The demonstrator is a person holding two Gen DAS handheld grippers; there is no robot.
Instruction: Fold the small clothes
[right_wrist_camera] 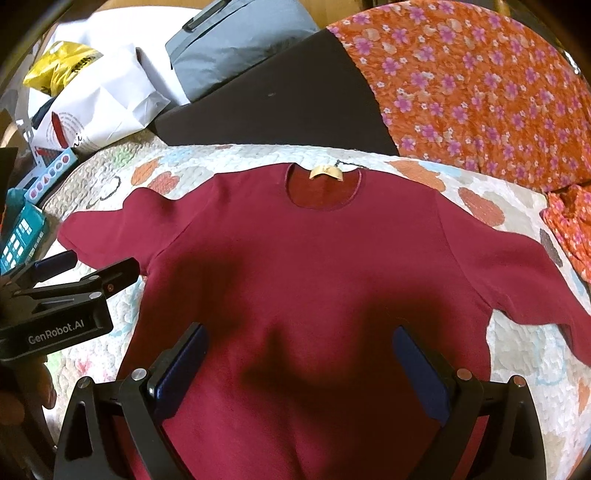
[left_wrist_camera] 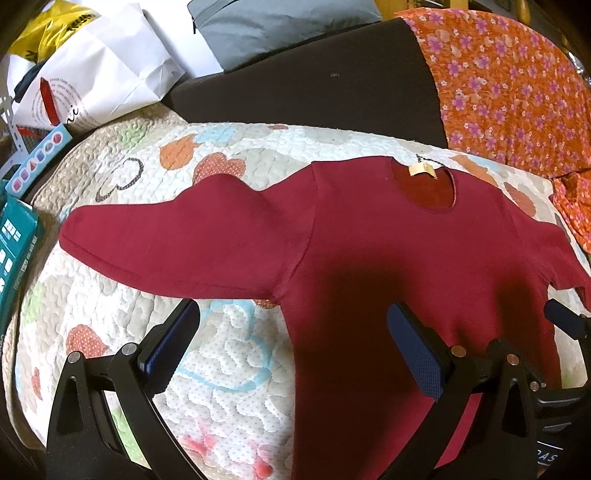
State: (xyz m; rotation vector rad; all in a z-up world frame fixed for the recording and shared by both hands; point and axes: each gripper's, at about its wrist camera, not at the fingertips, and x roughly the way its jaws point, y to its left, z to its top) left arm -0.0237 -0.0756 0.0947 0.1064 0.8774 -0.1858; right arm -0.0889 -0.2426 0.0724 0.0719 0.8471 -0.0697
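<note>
A dark red long-sleeved shirt (left_wrist_camera: 369,240) lies flat, front up, on a quilted patterned mat (left_wrist_camera: 221,369), collar with a tan label (left_wrist_camera: 423,170) at the far side and both sleeves spread out. My left gripper (left_wrist_camera: 291,332) is open and empty above the shirt's left side, below the left sleeve (left_wrist_camera: 166,243). My right gripper (right_wrist_camera: 299,350) is open and empty above the middle of the shirt (right_wrist_camera: 314,258). The left gripper also shows at the left edge of the right wrist view (right_wrist_camera: 85,269), and the right gripper at the right edge of the left wrist view (left_wrist_camera: 565,317).
An orange flowered cloth (right_wrist_camera: 480,92) lies at the far right. A black mat (right_wrist_camera: 277,99) and a grey bag (right_wrist_camera: 236,40) are behind the quilt (right_wrist_camera: 517,350). White paper bags (left_wrist_camera: 96,74), a yellow bag (left_wrist_camera: 55,29) and teal boxes (left_wrist_camera: 14,236) crowd the left.
</note>
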